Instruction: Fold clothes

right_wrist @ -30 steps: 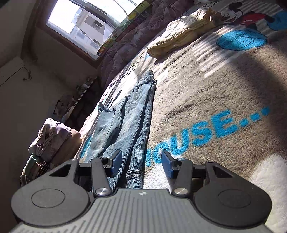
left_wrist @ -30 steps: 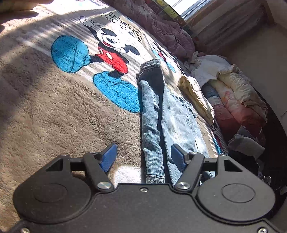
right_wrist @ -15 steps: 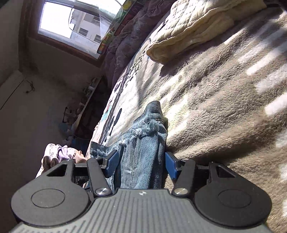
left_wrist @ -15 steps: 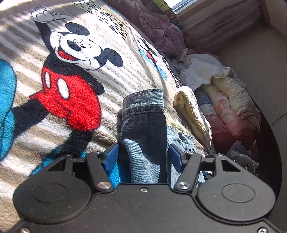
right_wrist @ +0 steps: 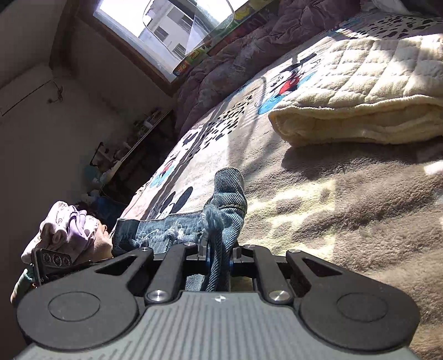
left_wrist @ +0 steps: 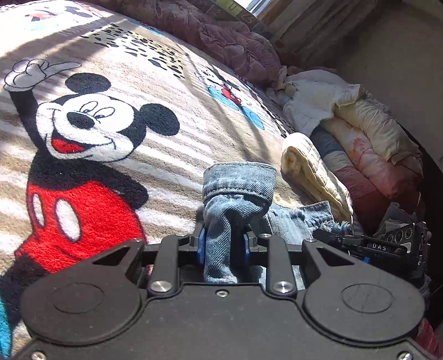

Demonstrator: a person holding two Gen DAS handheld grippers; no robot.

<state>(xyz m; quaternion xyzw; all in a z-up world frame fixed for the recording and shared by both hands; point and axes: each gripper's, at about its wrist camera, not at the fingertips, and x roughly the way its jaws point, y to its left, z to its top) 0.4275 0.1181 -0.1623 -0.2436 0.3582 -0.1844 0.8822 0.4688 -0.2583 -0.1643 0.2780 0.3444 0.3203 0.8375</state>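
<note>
A pair of light blue jeans (left_wrist: 238, 191) lies on a beige cartoon-mouse blanket (left_wrist: 171, 133). My left gripper (left_wrist: 223, 246) is shut on one hemmed end of the denim, which bunches between the blue pads. In the right wrist view my right gripper (right_wrist: 217, 253) is shut on the other corner of the jeans (right_wrist: 229, 193), beside a frayed edge. The right gripper's body shows at the lower right of the left wrist view, and the left gripper's body appears at the lower left of the right wrist view.
A folded cream quilted blanket (left_wrist: 310, 169) (right_wrist: 360, 97) lies close beside the jeans. Rolled bedding and clothes (left_wrist: 368, 133) pile along the bed's edge. A purple quilt (left_wrist: 221, 36) runs under the window (right_wrist: 166, 25). A lilac garment pile (right_wrist: 66, 229) sits past the jeans.
Both grippers slid up along the jeans to their far end and closed on the denim; they were open a second ago and half a second ago.
</note>
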